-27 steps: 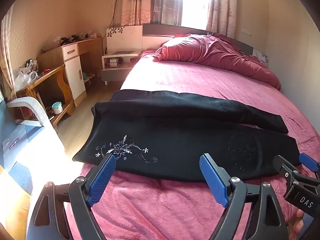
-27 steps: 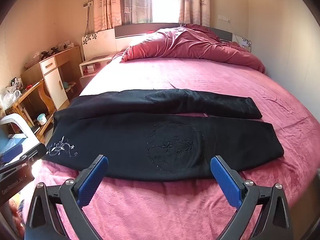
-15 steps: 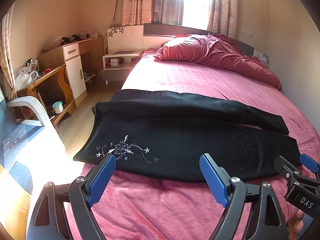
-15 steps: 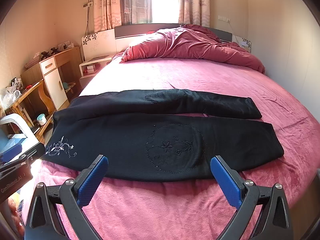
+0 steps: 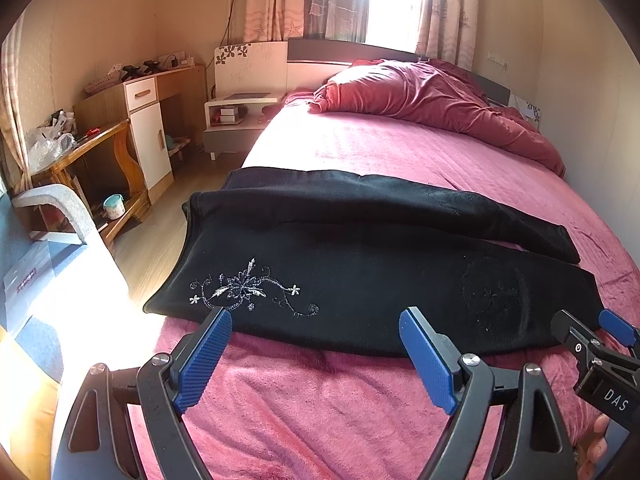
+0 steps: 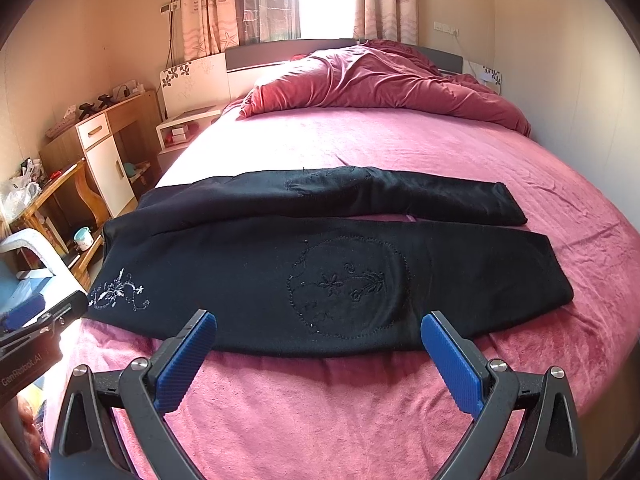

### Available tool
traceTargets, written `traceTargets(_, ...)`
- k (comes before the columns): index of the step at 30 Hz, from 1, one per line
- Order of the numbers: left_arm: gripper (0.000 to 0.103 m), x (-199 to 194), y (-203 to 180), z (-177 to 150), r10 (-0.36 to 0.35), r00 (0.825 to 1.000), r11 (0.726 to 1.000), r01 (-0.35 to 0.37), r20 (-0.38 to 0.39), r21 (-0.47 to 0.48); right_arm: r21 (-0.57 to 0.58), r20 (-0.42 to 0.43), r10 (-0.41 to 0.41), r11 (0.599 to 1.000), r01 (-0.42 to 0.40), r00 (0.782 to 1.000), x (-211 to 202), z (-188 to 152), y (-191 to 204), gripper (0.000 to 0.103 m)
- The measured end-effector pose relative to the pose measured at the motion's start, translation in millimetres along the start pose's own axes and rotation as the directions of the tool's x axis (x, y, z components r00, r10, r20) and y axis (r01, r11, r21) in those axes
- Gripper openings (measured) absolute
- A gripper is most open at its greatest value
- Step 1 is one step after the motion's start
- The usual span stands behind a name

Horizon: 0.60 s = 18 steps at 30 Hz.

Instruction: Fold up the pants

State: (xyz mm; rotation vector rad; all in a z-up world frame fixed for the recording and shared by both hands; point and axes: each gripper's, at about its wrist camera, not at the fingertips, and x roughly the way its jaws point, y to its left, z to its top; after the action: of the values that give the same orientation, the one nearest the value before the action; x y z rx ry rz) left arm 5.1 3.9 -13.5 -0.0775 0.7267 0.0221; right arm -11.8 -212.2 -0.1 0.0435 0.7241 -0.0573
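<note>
Left claw [image 5: 314, 354]: spread wide, nothing between the blue pads, hovering over bare blanket just short of the near hem of the pants [image 5: 360, 264]. Right claw [image 6: 318, 360]: likewise released and empty, just short of the same near edge, in front of the round stitched motif [image 6: 352, 286].

Pants: black, lying crosswise on the pink bed [image 6: 380, 148], waist end toward the bed's left edge, cuffs toward the right. Legs side by side, not stacked; far leg slightly separated from near leg at the cuff end. Waist corner with white floral embroidery [image 5: 244, 290] hanging at or slightly past the mattress edge.

Risks, as judgement:
- Plush blanket under thin fabric: a low pinch likely to catch blanket pile along with the hem, dragging the cover during the fold.
- Pinching only the top layer of the near leg: layers separating, fold coming out skewed.
- Uneven lift between the two claws: near leg landing crooked over the far leg, cuffs misaligned.
- Waist end close to the bed's edge: any pull toward that side could send it sliding to the floor.
- Crumpled red duvet [image 6: 380, 80] well apart; no interference expected.
</note>
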Motion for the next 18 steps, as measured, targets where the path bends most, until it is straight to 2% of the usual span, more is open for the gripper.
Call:
traceTargets(3,0.088,8,5,-2,-0.029,0.999,0.999,0.028,-0.035,-0.017,0.049,-0.026,0.045,0.998,-0.044,0.999,8,-3,-13,0.103)
traceTargets(7,0.089,25,21,-2,-0.086,0.993,0.995,0.081,-0.086,-0.066,0.16,-0.12,0.102,0.984,-0.082,0.988,30,-11,-46,0.103)
traceTargets(10,0.102,39,41,-1,-0.107,0.989,0.988,0.094,-0.103,-0.121,0.255,-0.203,0.112,0.965,-0.058,0.973,44,-20,-84,0.103)
traceTargets(13,0.103,57,65,-2,-0.128,0.982,0.974,0.099,-0.136,-0.203,0.402,-0.22,0.14,0.915,-0.041,0.965,51,-30,-135,0.102)
traceTargets(18,0.103,77,105,-9,-0.113,0.974,0.955,0.052,-0.197,-0.292,0.584,-0.2,0.07,0.81,0.061,0.977,56,-42,-223,0.088)
